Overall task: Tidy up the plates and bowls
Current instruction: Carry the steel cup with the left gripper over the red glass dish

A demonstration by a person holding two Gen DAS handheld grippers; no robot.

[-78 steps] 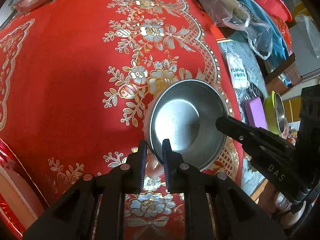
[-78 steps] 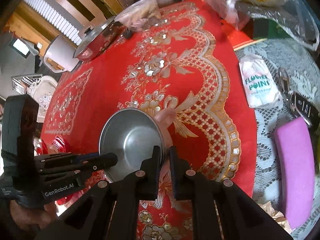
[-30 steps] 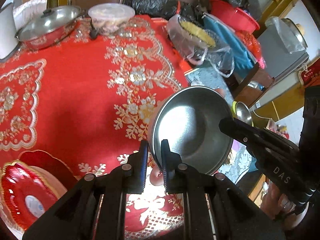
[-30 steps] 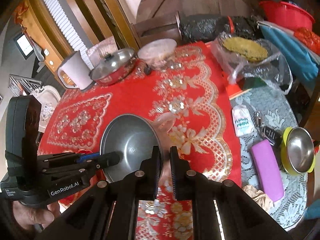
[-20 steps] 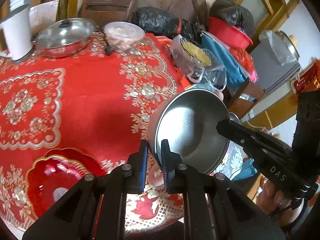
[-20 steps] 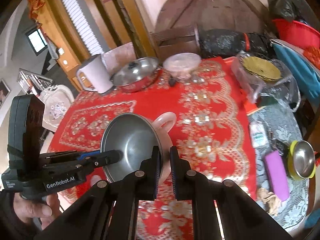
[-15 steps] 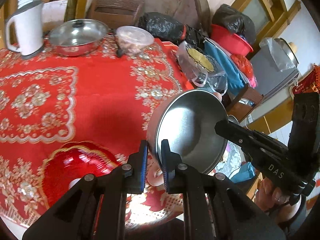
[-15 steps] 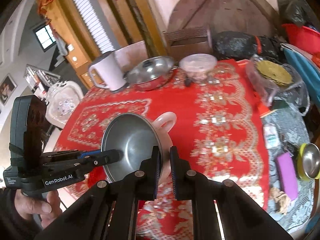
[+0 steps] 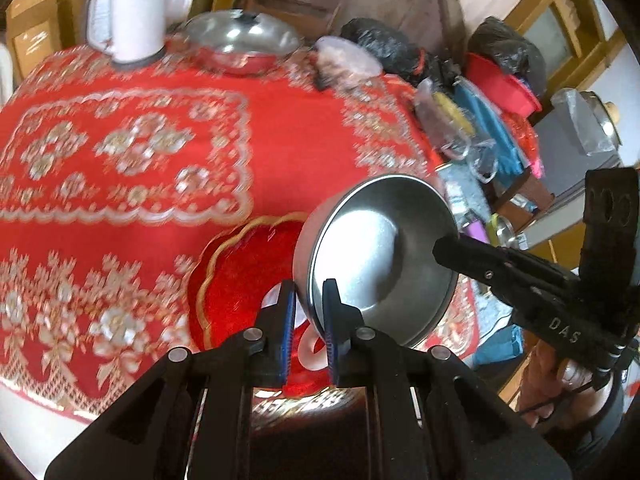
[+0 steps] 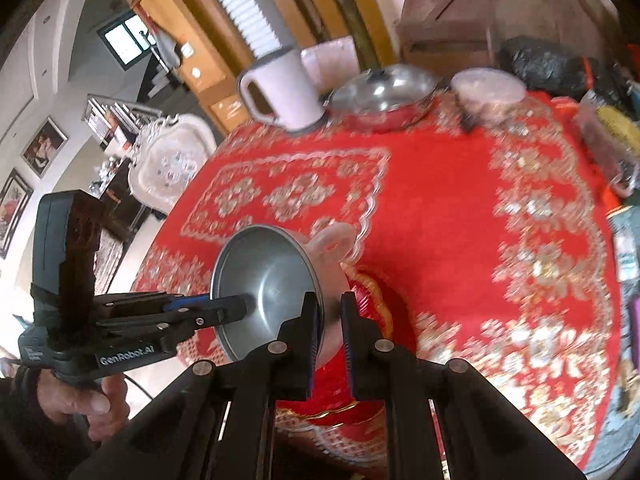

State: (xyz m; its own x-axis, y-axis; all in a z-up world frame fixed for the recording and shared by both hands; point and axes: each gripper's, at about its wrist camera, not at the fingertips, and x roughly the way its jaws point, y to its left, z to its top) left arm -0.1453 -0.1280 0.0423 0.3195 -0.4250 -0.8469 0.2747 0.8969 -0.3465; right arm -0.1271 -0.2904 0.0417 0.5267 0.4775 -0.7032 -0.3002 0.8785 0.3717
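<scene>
A steel bowl [image 9: 380,256] with pale pink handles [image 10: 334,242] hangs tilted in the air, held from two sides. My left gripper [image 9: 308,292] is shut on its near rim, and my right gripper [image 9: 442,246] pinches the opposite rim. In the right wrist view my right gripper [image 10: 330,304] clamps the wall of the bowl [image 10: 268,280], while the left gripper [image 10: 240,306] reaches in from the left. Just beneath the bowl a red scalloped plate [image 9: 240,276] with a gold edge lies on the red tablecloth; in the right wrist view the plate [image 10: 370,292] is partly hidden by the bowl.
At the back of the table stand a white kettle [image 9: 128,8], a lidded steel pan [image 9: 240,40] and a covered plastic container [image 9: 348,60]. Bags and a red basin [image 9: 500,80] crowd the right side. A small steel bowl [image 9: 502,232] sits off to the right.
Both grippers have lifted the steel bowl off the tablecloth and carried it leftward; it now hangs over the red plate, which has come into view under it.
</scene>
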